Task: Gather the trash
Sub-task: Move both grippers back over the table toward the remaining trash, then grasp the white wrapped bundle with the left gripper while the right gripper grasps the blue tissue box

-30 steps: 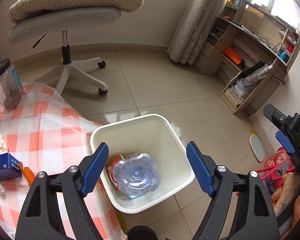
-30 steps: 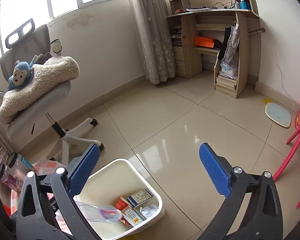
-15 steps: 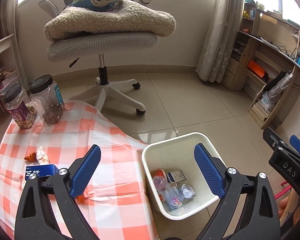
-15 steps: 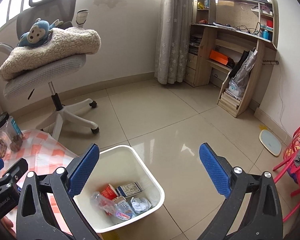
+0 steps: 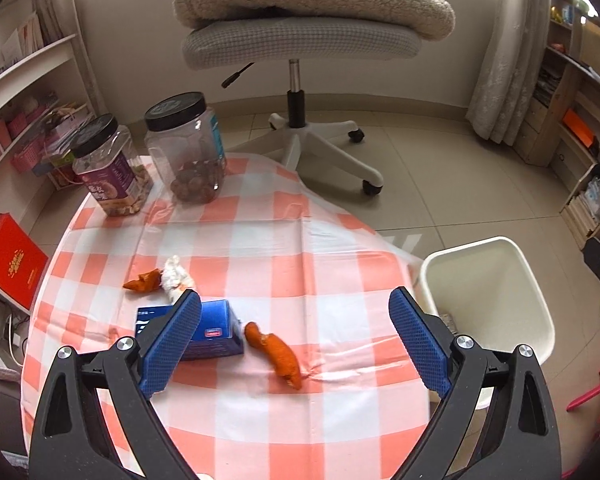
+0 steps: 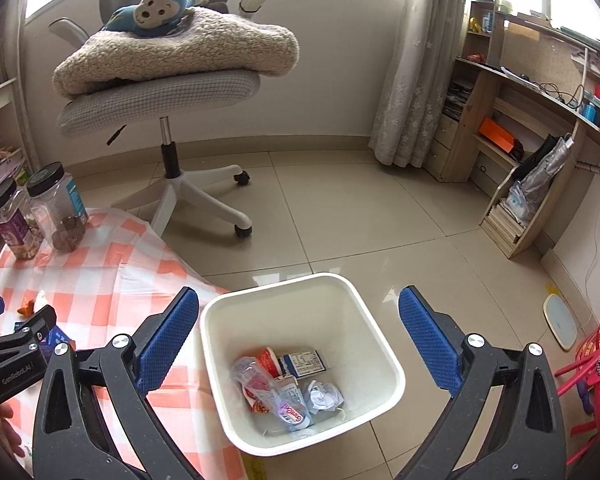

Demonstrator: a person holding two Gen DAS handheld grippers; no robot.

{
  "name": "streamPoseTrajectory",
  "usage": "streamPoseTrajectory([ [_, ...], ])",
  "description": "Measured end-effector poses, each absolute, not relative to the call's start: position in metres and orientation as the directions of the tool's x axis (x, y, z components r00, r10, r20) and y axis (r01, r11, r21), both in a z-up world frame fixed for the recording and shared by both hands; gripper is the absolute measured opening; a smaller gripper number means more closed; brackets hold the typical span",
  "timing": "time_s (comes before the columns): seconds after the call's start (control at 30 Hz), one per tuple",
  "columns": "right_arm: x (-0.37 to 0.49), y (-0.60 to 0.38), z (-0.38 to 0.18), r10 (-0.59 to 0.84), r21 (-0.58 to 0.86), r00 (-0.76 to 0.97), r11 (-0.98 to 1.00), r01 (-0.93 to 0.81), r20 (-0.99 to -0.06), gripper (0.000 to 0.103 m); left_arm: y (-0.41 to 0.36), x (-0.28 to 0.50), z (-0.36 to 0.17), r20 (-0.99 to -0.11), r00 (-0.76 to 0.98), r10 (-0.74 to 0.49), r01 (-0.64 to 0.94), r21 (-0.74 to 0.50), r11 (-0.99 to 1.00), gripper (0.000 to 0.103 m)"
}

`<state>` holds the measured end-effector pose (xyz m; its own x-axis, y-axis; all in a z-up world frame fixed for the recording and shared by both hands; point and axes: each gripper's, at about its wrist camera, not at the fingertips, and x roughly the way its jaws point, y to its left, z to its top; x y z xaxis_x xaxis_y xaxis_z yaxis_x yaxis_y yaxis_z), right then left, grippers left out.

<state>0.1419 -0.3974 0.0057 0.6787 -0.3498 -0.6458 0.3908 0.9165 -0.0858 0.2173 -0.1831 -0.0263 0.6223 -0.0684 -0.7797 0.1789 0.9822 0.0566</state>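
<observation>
left gripper (image 5: pixel 296 344): black plastic frame, triangular cutouts, silver screws, blue cross-hatched pads (image 5: pixel 172 344) | right gripper (image 6: pixel 298 342): same build, black arms, silver screws, blue textured pads (image 6: pixel 428 344) | marking: white "GenRobot.AI" lettering on left gripper's black body, seen from right wrist | no sleeve visible

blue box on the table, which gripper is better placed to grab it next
Left. The left gripper is open over the table, with the blue box by its fingers. The right gripper hangs over the bin.
</observation>
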Motion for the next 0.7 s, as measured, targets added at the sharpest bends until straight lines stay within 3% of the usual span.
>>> streamPoseTrajectory([
  [0.17,0.159,-0.369,0.004,-0.293,-0.069,0.691,0.940,0.333,-0.661,0.096,-0.139,0.232,-0.039,-0.824,0.566,-0.037,0.150,0.058,0.987,0.092],
  [0.37,0.179,-0.338,-0.002,-0.256,-0.080,0.686,0.957,0.278,-0.681,0.096,-0.090,0.238,-0.062,-0.858,0.508,0.077,0.169,0.187,0.968,0.092],
  [0.7,0.209,-0.279,-0.016,-0.170,-0.084,0.687,0.984,0.157,-0.707,0.096,-0.012,0.239,-0.113,-0.950,0.312,0.026,0.103,0.061,0.993,0.092],
])
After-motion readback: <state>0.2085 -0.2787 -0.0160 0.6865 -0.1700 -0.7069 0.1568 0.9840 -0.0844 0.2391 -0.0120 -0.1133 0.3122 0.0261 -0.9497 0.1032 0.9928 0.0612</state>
